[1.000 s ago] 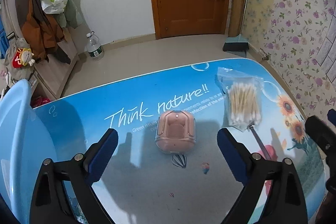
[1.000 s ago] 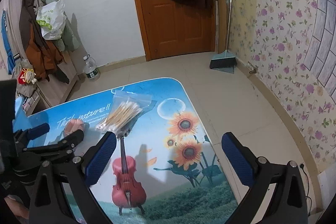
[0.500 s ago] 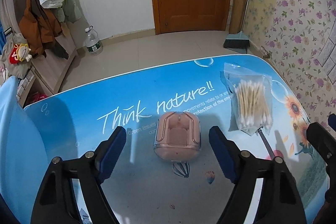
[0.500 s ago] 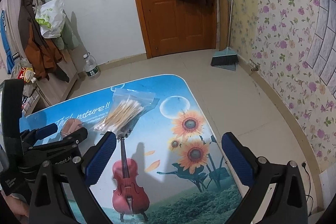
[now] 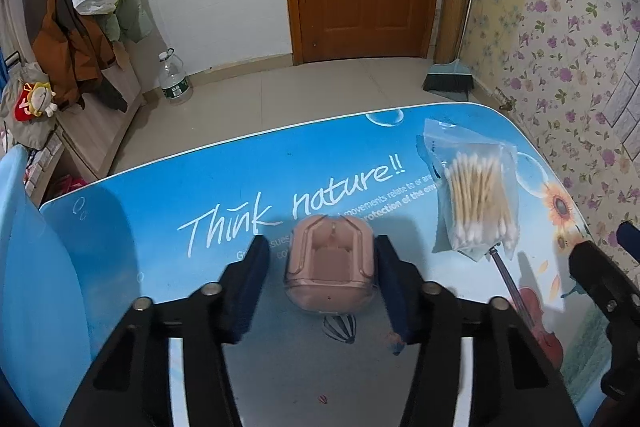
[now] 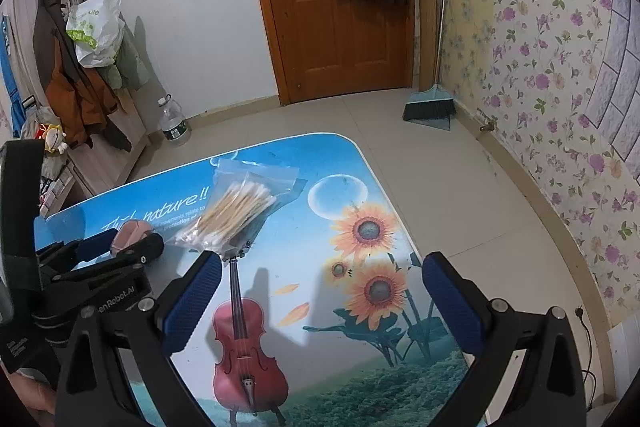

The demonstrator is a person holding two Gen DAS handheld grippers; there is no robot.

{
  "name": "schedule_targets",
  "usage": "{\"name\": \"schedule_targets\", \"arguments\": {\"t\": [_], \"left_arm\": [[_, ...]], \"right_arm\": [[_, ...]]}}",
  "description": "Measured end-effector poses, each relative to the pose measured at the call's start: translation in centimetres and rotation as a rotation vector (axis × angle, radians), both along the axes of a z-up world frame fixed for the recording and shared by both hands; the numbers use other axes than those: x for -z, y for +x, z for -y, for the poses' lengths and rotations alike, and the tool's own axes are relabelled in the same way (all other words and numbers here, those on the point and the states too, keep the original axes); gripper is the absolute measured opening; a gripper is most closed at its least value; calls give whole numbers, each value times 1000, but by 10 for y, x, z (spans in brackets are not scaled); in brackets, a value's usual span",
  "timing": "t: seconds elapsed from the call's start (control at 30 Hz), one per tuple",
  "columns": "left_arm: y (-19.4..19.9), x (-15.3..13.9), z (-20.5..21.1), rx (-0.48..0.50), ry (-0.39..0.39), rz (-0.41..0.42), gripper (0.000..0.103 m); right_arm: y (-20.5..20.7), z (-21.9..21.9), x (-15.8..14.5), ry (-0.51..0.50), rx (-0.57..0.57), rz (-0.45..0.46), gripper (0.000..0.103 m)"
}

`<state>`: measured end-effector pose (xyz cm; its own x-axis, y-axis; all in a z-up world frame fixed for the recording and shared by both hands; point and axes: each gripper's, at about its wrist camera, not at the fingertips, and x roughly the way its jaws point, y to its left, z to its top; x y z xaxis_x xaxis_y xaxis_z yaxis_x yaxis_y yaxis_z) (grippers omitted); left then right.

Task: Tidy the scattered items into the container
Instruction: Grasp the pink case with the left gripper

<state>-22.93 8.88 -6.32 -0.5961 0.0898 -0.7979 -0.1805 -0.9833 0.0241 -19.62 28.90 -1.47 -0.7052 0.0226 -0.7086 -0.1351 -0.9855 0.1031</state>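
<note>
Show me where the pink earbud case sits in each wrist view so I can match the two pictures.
Left wrist view: the pink earbud case lies low in the centre on the table, between the closing jaws of the left gripper.
Right wrist view: only its top shows at the far left, behind the left gripper.
Shared landmark: the bag of cotton swabs, to the case's right in both.
</note>
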Motion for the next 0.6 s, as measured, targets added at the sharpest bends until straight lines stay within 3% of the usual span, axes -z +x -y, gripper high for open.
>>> {"name": "schedule_targets", "arguments": {"t": [0.07,0.6], "left_arm": [[1,-1,0,1,-4,-4,41],[28,-13,16,-8,28,-16,41]], "right_arm": [[-1,0,0,1,0,2,102],[-13,10,1,7,-25,2,102]]}}
